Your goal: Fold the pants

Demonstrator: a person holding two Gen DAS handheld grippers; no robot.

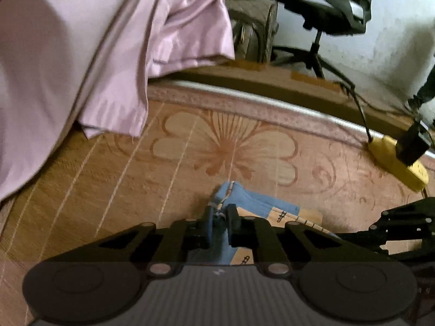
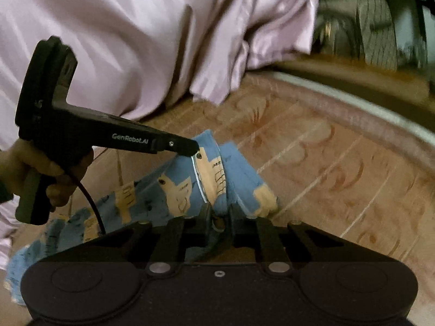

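Both grippers are pinching the pants right now. The left gripper (image 1: 219, 217) is clamping a bunched blue fold of the pants (image 1: 246, 203) between its fingers, at six o'clock in its own view. The right gripper (image 2: 220, 216) is squeezing another bunch of the same blue-and-tan patterned cloth, with the rest of the pants trailing off toward eight o'clock in the right wrist view.

The pants are lying on a mattress (image 1: 108, 184) with a tan and pink flower pattern and pale quilting lines running across it. A pink satin sheet (image 1: 81, 54) is heaped up from nine to twelve o'clock, its edge draping down onto the mattress. A hand (image 2: 35, 171) is gripping the left gripper's handle at nine o'clock in the right wrist view, a black cable hanging below it.

Past the mattress edge, a black office chair (image 1: 334, 8) is standing at one o'clock against a pale wall. A quilted grey bag (image 1: 252, 30) is sitting at twelve, beside the sheet. A yellow box (image 1: 399, 163) is resting at three o'clock on the mattress border, a black cable running up from it.
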